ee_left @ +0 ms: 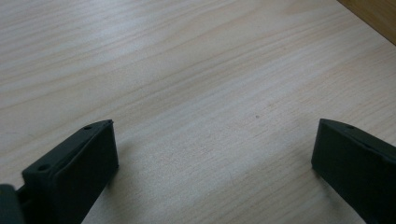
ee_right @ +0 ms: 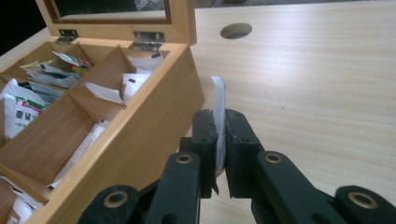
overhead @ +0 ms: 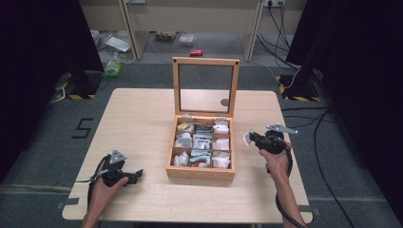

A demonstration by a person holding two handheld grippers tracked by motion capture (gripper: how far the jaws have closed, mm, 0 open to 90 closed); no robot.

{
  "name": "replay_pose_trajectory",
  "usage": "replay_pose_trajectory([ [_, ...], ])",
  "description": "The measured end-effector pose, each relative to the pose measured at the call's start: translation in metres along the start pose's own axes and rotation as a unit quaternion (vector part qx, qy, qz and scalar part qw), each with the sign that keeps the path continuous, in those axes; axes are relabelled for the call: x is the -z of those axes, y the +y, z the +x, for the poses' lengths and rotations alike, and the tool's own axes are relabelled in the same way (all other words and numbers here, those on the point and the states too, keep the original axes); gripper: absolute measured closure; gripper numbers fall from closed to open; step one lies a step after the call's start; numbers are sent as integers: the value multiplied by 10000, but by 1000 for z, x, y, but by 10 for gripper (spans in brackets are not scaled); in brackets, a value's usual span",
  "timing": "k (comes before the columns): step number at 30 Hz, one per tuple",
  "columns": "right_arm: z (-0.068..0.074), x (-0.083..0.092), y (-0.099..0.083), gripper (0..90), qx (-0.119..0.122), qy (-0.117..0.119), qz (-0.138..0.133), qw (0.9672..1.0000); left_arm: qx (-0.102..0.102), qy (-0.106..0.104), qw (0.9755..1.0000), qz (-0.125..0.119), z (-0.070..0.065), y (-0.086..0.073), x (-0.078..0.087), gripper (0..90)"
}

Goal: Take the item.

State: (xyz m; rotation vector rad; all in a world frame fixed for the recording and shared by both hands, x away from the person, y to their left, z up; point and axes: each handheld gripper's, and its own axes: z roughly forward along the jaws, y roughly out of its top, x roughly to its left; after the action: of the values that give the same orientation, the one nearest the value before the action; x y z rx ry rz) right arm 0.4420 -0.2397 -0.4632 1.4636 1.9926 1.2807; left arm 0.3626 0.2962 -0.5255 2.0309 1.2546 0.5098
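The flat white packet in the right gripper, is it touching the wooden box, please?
Apart. The right gripper view shows the flat white packet pinched in the right gripper, table between it and the wooden box.

Sachet [ee_right: 218, 122] print hidden between jaws

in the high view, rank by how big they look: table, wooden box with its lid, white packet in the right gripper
1. table
2. wooden box with its raised lid
3. white packet, pinched in the right gripper

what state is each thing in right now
box: open, compartments filled with packets
lid: raised upright
packet: pinched edge-on beside the box
right gripper: shut on the packet
left gripper: open over the table
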Motion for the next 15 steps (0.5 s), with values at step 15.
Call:
replay_pose_trajectory([
  [15, -4, -10, -11, 837, -61, -20, 222, 9997, -8, -2, 10000, 5, 0, 0, 0, 0],
])
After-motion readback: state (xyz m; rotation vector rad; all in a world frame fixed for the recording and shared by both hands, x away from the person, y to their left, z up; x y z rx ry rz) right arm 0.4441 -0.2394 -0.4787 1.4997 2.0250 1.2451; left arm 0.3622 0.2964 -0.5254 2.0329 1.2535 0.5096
